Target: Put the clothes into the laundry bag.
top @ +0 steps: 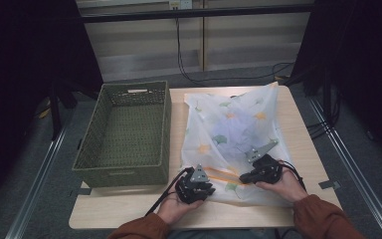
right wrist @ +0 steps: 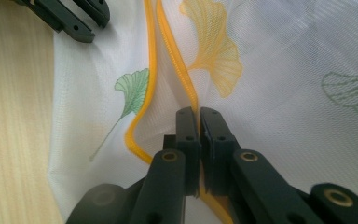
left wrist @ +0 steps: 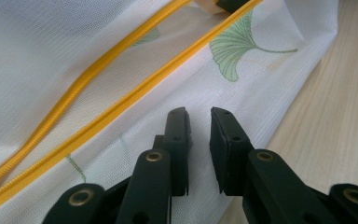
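While both hands rested at the near edge of the wooden table (top: pixel 298 124), I saw the white mesh laundry bag (top: pixel 238 129), printed with green and yellow ginkgo leaves, spread flat on the table's right half, just beside the green woven basket (top: pixel 129 134); the bag's yellow zipper (right wrist: pixel 168 51) ran along its near edge, its two tapes parted. My right gripper (right wrist: pixel 199 114) had its jaws pressed together on one yellow zipper tape, the tape running up from between the pads; the other tape curved away to the side. My left gripper (left wrist: pixel 199 116) lay on the bag's near corner, jaws narrow with a small gap between them; mesh lay under them, and I couldn't tell whether any fabric was pinched in that gap.
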A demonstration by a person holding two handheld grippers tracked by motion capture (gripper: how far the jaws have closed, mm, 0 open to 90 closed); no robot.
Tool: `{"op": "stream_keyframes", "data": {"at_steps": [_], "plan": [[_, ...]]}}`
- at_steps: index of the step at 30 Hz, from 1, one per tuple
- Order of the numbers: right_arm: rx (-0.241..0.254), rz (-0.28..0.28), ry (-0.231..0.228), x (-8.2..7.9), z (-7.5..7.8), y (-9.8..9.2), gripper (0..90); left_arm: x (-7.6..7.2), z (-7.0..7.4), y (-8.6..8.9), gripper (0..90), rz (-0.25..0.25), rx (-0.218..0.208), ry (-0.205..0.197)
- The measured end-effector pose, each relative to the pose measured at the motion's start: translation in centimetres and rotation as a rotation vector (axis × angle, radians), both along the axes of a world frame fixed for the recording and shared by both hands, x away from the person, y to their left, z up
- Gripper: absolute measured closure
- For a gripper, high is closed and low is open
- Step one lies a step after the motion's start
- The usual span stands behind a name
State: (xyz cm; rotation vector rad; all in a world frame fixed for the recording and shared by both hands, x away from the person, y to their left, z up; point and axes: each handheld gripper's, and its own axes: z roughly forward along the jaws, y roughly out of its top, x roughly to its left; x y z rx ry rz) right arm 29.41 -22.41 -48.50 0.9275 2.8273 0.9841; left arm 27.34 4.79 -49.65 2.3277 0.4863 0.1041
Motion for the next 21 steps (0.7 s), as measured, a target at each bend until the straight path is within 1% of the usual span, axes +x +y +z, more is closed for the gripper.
{"op": "stream_keyframes", "data": {"at_steps": [1, 2, 3, 4, 5, 6, 7, 8, 9, 10, 11, 12, 16, 17, 18, 19, 20, 21], "plan": [[0.0, -0.002, -0.008, 0.1, 0.0, -0.2, 87.0, -0.1, -0.2, -0.1, 77.0, 0.01, -0.021, 0.007], [0.0, -0.016, 0.0, 0.2, 0.0, -0.4, 87.1, -0.2, -0.1, -0.2, 76.9, 0.011, -0.016, 0.009], [-0.002, -0.019, -0.012, 0.3, -0.1, -0.5, 87.3, -0.2, -0.2, -0.3, 76.8, 0.012, -0.034, 0.01], [-0.012, -0.022, -0.006, 0.3, -0.1, -0.6, 87.2, -0.1, -0.2, -0.4, 76.6, 0.008, -0.038, 0.014], [-0.023, -0.022, -0.011, 0.3, -0.2, -0.7, 87.6, -0.1, -0.2, -0.4, 76.2, 0.015, -0.042, 0.035], [-0.017, -0.026, -0.017, 0.3, -0.3, -0.7, 87.6, 0.0, -0.3, -0.5, 76.1, 0.016, -0.064, 0.042], [-0.014, -0.031, -0.014, 0.3, -0.3, -0.7, 87.7, 0.0, -0.3, -0.7, 76.1, 0.016, -0.062, 0.049], [-0.026, -0.028, -0.058, 0.3, -0.3, -0.7, 87.9, 0.1, -0.3, -0.8, 76.1, 0.019, -0.066, 0.061], [-0.035, -0.029, -0.079, 0.2, -0.4, -0.7, 87.9, 0.2, -0.4, -0.9, 76.1, 0.032, -0.077, 0.086], [-0.037, -0.045, -0.074, 0.2, -0.3, -0.8, 87.7, 0.3, -0.4, -1.1, 76.2, 0.032, -0.087, 0.095], [-0.039, -0.046, -0.075, 0.3, -0.3, -0.9, 87.7, 0.2, -0.4, -1.3, 76.2, 0.021, -0.085, 0.08], [-0.045, -0.051, -0.079, 0.3, -0.3, -1.0, 87.2, 0.0, -0.4, -1.4, 76.3, 0.008, -0.071, 0.059], [-0.024, -0.07, -0.069, 0.1, -0.4, -1.4, 84.4, 0.0, -0.4, -1.5, 75.0, 0.005, -0.072, 0.066], [-0.015, -0.08, -0.059, 0.1, -0.4, -1.4, 84.1, 0.1, -0.5, -1.4, 75.0, 0.013, -0.089, 0.087], [0.005, -0.075, -0.061, 0.1, -0.4, -1.5, 84.8, 0.2, -0.5, -1.3, 75.2, 0.021, -0.093, 0.092], [0.011, -0.083, -0.056, 0.1, -0.4, -1.6, 84.6, 0.2, -0.4, -1.2, 75.3, 0.03, -0.084, 0.082], [0.031, -0.089, -0.046, 0.1, -0.2, -1.6, 83.8, 0.2, -0.4, -1.1, 75.2, 0.028, -0.078, 0.071], [0.047, -0.094, -0.039, 0.0, -0.2, -1.7, 83.0, 0.1, -0.4, -1.1, 73.4, 0.047, -0.096, 0.072]]}}
